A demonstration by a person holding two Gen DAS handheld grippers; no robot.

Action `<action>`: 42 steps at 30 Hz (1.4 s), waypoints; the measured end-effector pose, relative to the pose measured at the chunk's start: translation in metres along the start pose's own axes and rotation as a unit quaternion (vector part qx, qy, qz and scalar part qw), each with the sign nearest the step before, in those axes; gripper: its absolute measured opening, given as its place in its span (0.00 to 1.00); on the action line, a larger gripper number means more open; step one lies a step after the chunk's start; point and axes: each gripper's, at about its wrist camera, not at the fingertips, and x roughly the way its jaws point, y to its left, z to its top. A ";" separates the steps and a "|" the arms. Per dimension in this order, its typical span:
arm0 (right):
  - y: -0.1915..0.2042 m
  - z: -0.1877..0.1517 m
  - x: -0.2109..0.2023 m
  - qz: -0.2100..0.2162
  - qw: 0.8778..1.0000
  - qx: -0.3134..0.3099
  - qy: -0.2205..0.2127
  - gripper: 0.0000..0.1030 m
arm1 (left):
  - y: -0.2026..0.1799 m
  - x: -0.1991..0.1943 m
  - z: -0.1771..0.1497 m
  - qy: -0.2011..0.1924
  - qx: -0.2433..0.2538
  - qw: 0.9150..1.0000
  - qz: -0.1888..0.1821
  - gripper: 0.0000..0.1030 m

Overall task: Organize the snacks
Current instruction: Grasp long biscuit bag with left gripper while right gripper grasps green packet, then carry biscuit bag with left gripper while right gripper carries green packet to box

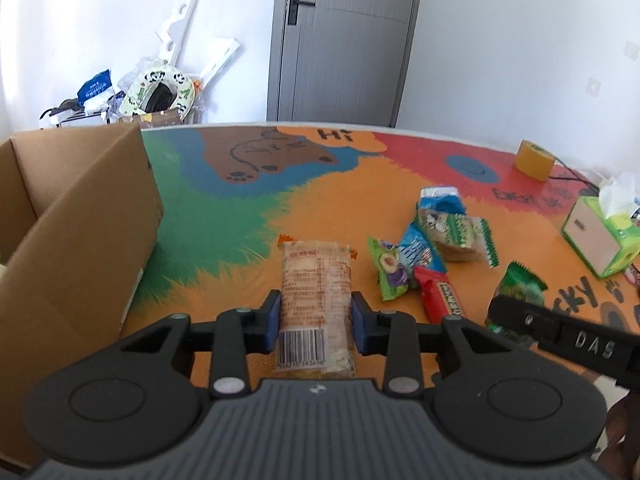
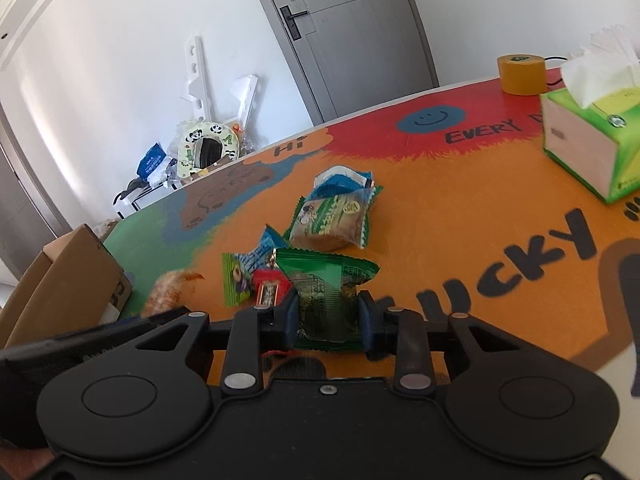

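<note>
My left gripper (image 1: 316,322) pinched the beige pastry packet (image 1: 316,280) beside the cardboard box (image 1: 80,216); right gripper (image 2: 329,314) pinched a green snack packet (image 2: 326,280) (above the tabletop (image 2: 460,208), near the snack pile (image 2: 332,212)).

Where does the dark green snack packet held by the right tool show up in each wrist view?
Left wrist view: the dark green snack packet sits at lower right, partly behind the right tool's black body.
Right wrist view: the packet is at centre, clamped between the right tool's blue pads.
Shared landmark: the yellow tape roll near the table's far edge.
</note>
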 end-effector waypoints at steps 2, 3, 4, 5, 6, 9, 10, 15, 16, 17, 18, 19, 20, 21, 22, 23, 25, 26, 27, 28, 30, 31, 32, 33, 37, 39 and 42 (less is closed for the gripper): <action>0.002 -0.001 -0.006 0.002 1.000 0.001 -0.003 0.30 | -0.001 -0.007 0.001 -0.006 -0.001 1.000 -0.004 0.33; 0.002 -0.001 -0.009 0.003 1.000 0.001 -0.005 0.30 | -0.001 -0.010 0.001 -0.009 -0.001 1.000 -0.005 0.33; 0.003 -0.001 -0.012 0.005 1.000 0.001 -0.008 0.30 | -0.001 -0.013 0.002 -0.013 -0.001 1.000 -0.007 0.33; 0.004 -0.001 -0.015 0.007 1.000 0.001 -0.011 0.30 | -0.001 -0.016 0.002 -0.017 -0.001 1.000 -0.009 0.33; 0.005 -0.001 -0.018 0.009 1.000 0.000 -0.014 0.30 | -0.002 -0.020 0.003 -0.020 -0.001 1.000 -0.010 0.33; 0.009 0.001 -0.025 0.010 1.000 -0.001 -0.021 0.30 | -0.001 -0.030 0.005 -0.031 -0.002 0.999 -0.015 0.33; 0.010 0.001 -0.027 0.011 1.000 -0.002 -0.023 0.30 | 0.000 -0.033 0.005 -0.034 -0.003 0.999 -0.016 0.33; 0.020 0.002 -0.036 0.013 0.999 -0.008 -0.032 0.30 | 0.006 -0.050 0.007 -0.053 -0.010 0.998 -0.018 0.33; 0.021 0.002 -0.038 0.014 0.999 -0.010 -0.034 0.30 | 0.008 -0.053 0.007 -0.057 -0.011 0.998 -0.019 0.33; 0.023 0.002 -0.040 0.014 0.999 -0.011 -0.037 0.30 | 0.010 -0.056 0.008 -0.060 -0.012 0.998 -0.020 0.33; 0.026 0.002 -0.043 0.015 0.999 -0.012 -0.039 0.30 | 0.012 -0.060 0.008 -0.064 -0.012 0.998 -0.021 0.33; 0.029 0.001 -0.045 0.016 0.999 -0.013 -0.042 0.30 | 0.015 -0.064 0.008 -0.068 -0.013 0.997 -0.021 0.33; 0.032 0.001 -0.047 0.017 0.999 -0.014 -0.045 0.30 | 0.017 -0.068 0.009 -0.071 -0.013 0.997 -0.021 0.33; 0.035 0.000 -0.048 0.017 0.999 -0.015 -0.047 0.30 | 0.019 -0.072 0.009 -0.075 -0.013 0.997 -0.021 0.33; 0.038 0.000 -0.049 0.018 0.999 -0.015 -0.049 0.30 | 0.021 -0.076 0.010 -0.079 -0.013 0.997 -0.020 0.33; 0.040 0.000 -0.050 0.021 0.998 -0.015 -0.051 0.30 | 0.024 -0.080 0.010 -0.083 -0.013 0.996 -0.019 0.33; 0.047 -0.001 -0.052 0.029 0.998 -0.015 -0.055 0.30 | 0.029 -0.089 0.012 -0.091 -0.013 0.996 -0.016 0.33; 0.051 -0.002 -0.052 0.033 0.998 -0.016 -0.057 0.30 | 0.031 -0.093 0.013 -0.094 -0.013 0.995 -0.016 0.33; 0.055 -0.002 -0.053 0.038 0.997 -0.019 -0.058 0.30 | 0.034 -0.097 0.014 -0.099 -0.014 0.995 -0.014 0.33; 0.058 -0.002 -0.054 0.041 0.997 -0.020 -0.059 0.30 | 0.036 -0.101 0.014 -0.103 -0.015 0.995 -0.012 0.33; 0.066 -0.002 -0.055 0.050 0.996 -0.025 -0.062 0.30 | 0.042 -0.108 0.016 -0.110 -0.019 0.994 -0.006 0.33; 0.070 -0.002 -0.056 0.053 0.996 -0.027 -0.063 0.30 | 0.045 -0.111 0.016 -0.113 -0.021 0.993 -0.004 0.33; 0.073 -0.002 -0.056 0.056 0.996 -0.029 -0.063 0.30 | 0.048 -0.114 0.016 -0.116 -0.023 0.993 -0.002 0.33; 0.077 -0.003 -0.057 0.059 0.996 -0.031 -0.063 0.30 | 0.051 -0.116 0.017 -0.118 -0.025 0.993 0.001 0.33; 0.090 -0.002 -0.058 0.069 0.995 -0.039 -0.064 0.30 | 0.065 -0.123 0.018 -0.124 -0.035 0.992 0.009 0.33; 0.096 0.000 -0.059 0.074 0.994 -0.043 -0.066 0.30 | 0.072 -0.127 0.018 -0.129 -0.040 0.991 0.014 0.33; 0.106 0.002 -0.058 0.080 0.993 -0.049 -0.068 0.30 | 0.082 -0.131 0.020 -0.134 -0.047 0.990 0.020 0.33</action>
